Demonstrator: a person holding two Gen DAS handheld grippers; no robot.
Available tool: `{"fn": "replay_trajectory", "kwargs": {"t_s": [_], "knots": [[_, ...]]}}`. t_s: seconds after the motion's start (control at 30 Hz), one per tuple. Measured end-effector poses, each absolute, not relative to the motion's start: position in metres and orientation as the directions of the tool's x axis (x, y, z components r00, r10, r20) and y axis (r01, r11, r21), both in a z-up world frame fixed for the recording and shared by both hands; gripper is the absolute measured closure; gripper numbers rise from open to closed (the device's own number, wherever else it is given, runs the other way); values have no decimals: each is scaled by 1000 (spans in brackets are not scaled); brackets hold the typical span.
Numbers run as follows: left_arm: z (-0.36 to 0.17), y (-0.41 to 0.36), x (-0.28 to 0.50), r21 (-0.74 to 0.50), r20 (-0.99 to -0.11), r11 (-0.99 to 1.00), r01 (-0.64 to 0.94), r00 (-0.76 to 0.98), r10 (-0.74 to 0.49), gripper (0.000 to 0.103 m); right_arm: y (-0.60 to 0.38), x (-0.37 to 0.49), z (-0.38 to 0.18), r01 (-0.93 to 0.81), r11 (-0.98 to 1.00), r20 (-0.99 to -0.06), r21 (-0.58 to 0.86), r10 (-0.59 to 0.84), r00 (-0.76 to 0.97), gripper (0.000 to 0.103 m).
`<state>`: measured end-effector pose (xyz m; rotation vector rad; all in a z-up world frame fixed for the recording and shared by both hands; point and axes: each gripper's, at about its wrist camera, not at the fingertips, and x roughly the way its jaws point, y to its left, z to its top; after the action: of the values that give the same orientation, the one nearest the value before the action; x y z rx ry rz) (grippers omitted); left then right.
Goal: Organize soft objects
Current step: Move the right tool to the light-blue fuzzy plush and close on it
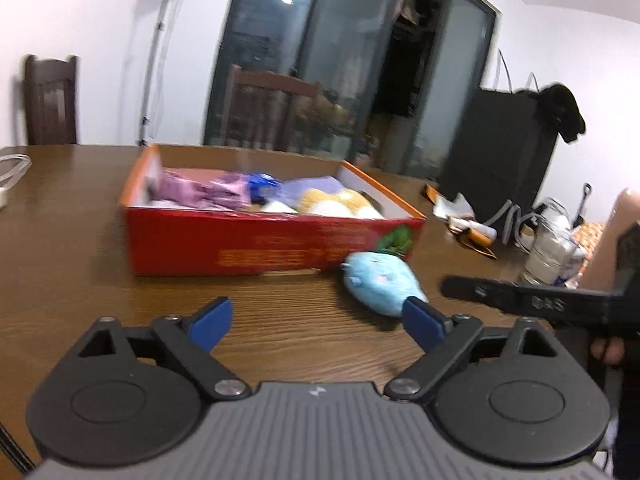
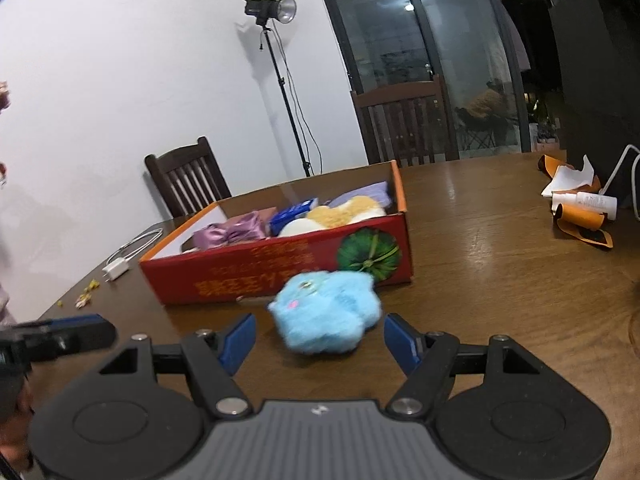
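1. Blue plush toy (image 1: 378, 286) in the left wrist view lies on the wooden table (image 1: 72, 240), just in front of the red box (image 1: 240, 246) at its right end, a green leafy tuft against the box wall.
2. Same view: the left gripper (image 1: 316, 322) points slightly downward at the table in front of the box, jaws spread wide with nothing between them; its right blue pad (image 1: 420, 320) sits at the toy's near end, contact unclear. The right gripper (image 1: 520, 300) reaches in from right of the box.
3. Inside the box lie purple fabric (image 1: 200, 192), a blue packet (image 1: 262, 186) and a yellow-and-white plush (image 1: 340, 204).
4. Behind the box stand two dark wooden chairs and a glass door; right of it, a plastic jar (image 1: 550, 248) and orange wrappers.
5. Right wrist view: the right gripper (image 2: 320, 344) tilts down toward the blue plush toy (image 2: 326, 316), jaws parted wide, the toy just ahead of its pads and not pinched.
6. The red box (image 2: 280, 268) is just behind the toy. Left of it lie a white charger (image 2: 116, 270) and the left gripper (image 2: 68, 336); a light stand (image 2: 288, 92) rises behind.
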<state>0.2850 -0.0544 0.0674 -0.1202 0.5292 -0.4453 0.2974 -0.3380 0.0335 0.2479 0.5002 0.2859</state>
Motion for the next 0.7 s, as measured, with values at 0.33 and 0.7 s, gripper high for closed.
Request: {"fn": "replay_trajectory", "kwargs": {"t_s": [0.33, 0.7], "knots": [[34, -108, 367, -418, -525, 809, 413, 617, -586, 38, -360, 386, 10, -169, 852, -456, 496, 420, 785, 43], [16, -104, 385, -495, -514, 768, 406, 576, -636, 70, -361, 399, -9, -182, 811, -453, 556, 479, 752, 60]]}}
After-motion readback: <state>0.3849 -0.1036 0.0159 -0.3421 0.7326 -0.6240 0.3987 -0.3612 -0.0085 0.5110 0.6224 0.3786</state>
